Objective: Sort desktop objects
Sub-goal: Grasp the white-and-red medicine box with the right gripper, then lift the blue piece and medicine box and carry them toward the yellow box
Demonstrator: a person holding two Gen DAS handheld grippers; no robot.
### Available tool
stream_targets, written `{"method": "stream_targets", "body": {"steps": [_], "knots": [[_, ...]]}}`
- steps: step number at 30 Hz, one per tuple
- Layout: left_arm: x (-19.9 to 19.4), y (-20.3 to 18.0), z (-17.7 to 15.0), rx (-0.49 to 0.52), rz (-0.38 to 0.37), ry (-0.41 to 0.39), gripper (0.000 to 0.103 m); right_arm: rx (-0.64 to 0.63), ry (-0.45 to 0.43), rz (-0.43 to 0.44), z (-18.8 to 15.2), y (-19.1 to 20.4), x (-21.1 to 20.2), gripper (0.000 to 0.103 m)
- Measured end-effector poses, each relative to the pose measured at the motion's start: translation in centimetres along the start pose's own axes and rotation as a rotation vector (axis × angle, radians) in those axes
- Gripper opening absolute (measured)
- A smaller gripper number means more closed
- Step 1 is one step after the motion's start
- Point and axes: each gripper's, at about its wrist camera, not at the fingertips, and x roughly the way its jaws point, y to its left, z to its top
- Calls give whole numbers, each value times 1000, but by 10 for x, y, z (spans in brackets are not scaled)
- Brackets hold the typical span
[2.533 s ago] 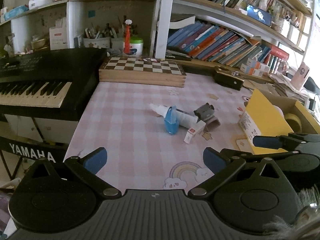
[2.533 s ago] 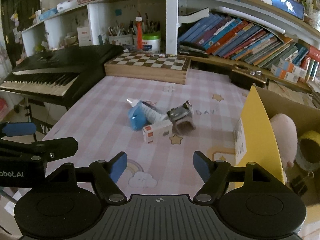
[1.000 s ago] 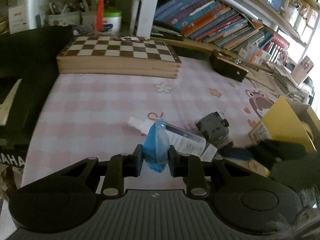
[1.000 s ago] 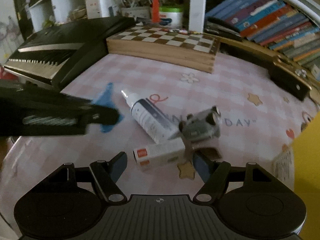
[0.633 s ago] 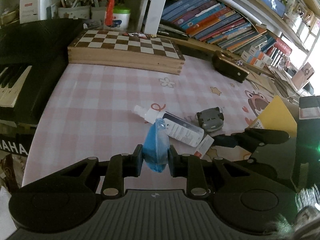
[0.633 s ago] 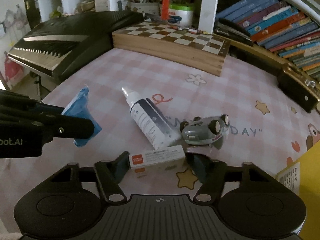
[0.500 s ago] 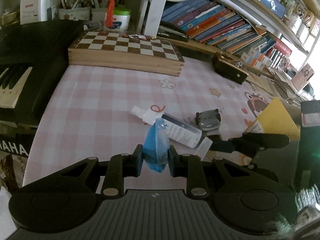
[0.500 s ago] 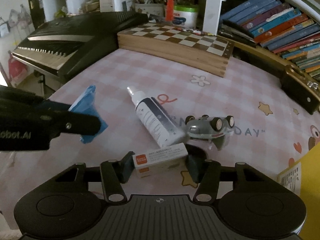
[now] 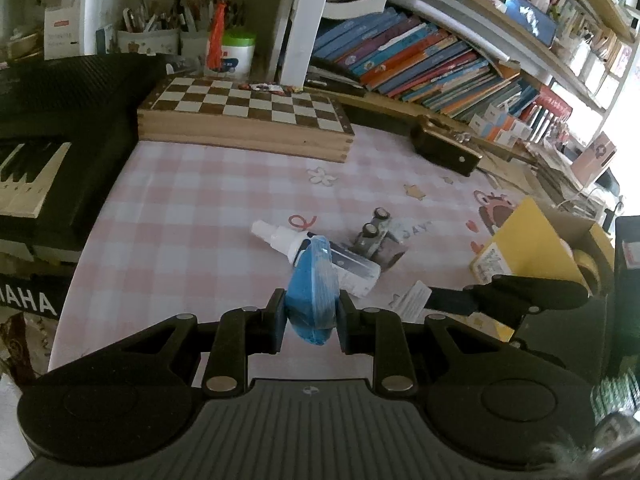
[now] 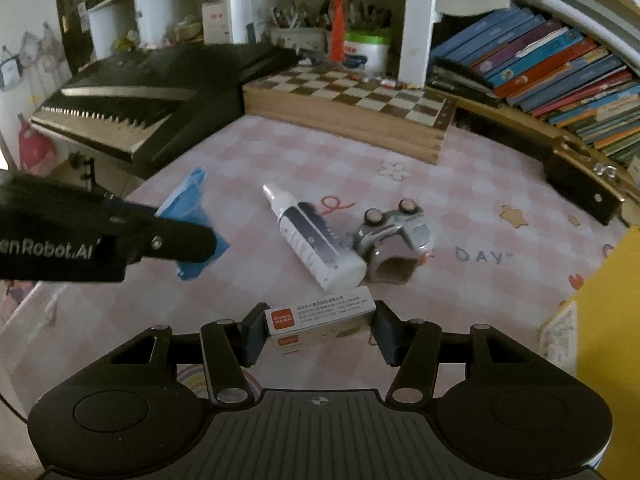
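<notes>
- Left claw: pinched tight on a blue plastic packet, which sticks up and forward from between the pads. The packet is soft, so it could slide out or fold if swung fast.
- Right claw: clamped end-to-end on a small white box with a red label, pads pressing on its short ends. The hold spans the long axis, so the thin card could buckle or the box could twist loose.
- Just ahead of the right claw, the white spray bottle lies on the pink checked counter, touching a grey toy car tipped with its wheels up. A low sweep could knock either one.
- Yellow carton sits right of the right claw, likely the drop spot. Its flap stands tall, and a held item might catch its edge.
- Hard to tell: carton contents are mostly cut off in both views. Box print is too small to read beyond the red logo. Whether either held item clears the counter is unclear.
- The right claw in the left view shows only its dark outer side.
</notes>
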Motion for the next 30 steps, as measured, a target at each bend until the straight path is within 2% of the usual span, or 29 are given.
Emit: {"method": "stream_targets", "body": {"steps": [12,23,30], "knots": [[-56,-12,-9,36,-120,-75,23,122,-114,-78,-9,-2,-72,55],[-93,-10,-42,57,-200,-76,23,185,-104,-132,-44,21,-113,55],[-124,-9,-61,80,-254,-86,23,211,-104,-137,-62,45,-138,55]]}}
